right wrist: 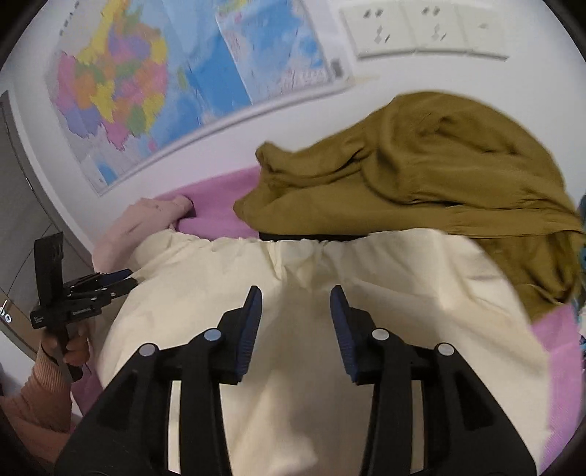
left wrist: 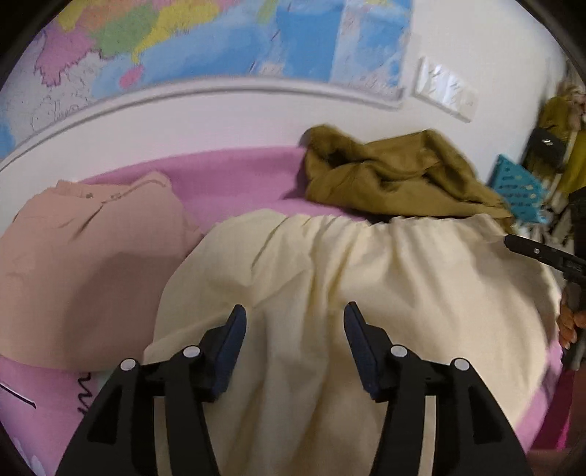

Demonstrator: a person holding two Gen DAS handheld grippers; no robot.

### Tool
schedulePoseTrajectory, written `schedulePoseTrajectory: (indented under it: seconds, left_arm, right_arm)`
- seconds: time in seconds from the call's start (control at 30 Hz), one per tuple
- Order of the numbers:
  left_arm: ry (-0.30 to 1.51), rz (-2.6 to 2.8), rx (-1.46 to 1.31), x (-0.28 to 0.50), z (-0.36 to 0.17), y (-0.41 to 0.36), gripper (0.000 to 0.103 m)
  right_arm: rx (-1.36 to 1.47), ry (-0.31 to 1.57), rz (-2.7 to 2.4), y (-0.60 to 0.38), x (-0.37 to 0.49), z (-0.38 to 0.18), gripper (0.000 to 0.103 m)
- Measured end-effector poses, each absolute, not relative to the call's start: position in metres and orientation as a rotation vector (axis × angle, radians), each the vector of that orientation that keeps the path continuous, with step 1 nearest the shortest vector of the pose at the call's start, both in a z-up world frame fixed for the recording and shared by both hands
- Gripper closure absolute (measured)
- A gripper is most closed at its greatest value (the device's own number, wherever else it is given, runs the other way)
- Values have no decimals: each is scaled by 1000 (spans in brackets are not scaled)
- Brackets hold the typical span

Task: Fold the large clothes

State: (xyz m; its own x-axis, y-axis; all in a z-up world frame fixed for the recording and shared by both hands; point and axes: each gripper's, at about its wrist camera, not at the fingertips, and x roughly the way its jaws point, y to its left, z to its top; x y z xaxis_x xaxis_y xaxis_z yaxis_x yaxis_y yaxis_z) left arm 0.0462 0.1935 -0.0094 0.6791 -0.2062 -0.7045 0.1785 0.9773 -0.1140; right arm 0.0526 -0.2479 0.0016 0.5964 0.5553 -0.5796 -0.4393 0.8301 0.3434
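A large cream garment point(left wrist: 366, 285) point(right wrist: 403, 278) lies spread on the pink bed sheet point(left wrist: 238, 179) point(right wrist: 216, 205), its gathered edge toward the wall. My left gripper point(left wrist: 295, 311) hovers open over the garment's near part, with nothing between its fingers. My right gripper point(right wrist: 296, 293) is also open above the cream cloth and holds nothing. The right gripper's tip point(left wrist: 512, 241) shows at the cloth's right edge in the left wrist view. The left gripper point(right wrist: 124, 278) shows at the cloth's left edge in the right wrist view, held by a hand in a pink sleeve point(right wrist: 47, 366).
A crumpled olive garment point(left wrist: 395, 172) point(right wrist: 421, 164) lies behind the cream one, partly overlapping its far right edge. A folded peach garment point(left wrist: 73, 256) point(right wrist: 124, 227) rests to the left. A map point(right wrist: 146, 84) and wall sockets point(right wrist: 421, 29) are behind; a blue box point(left wrist: 520, 190) stands at the right.
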Motion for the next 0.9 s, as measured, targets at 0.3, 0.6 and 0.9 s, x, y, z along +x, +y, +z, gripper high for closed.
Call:
schedulePoseTrajectory:
  seconds: [0.3, 0.6, 0.9]
  left_arm:
    - [831, -193, -80, 32, -33, 225, 44]
    - [757, -197, -86, -8, -9, 234, 44]
    - [810, -118, -162, -19, -33, 257, 47]
  right_arm:
    - [346, 849, 426, -320, 72, -57, 92]
    - [398, 694, 412, -367, -4, -19, 59]
    - [488, 798, 242, -407, -9, -73, 64]
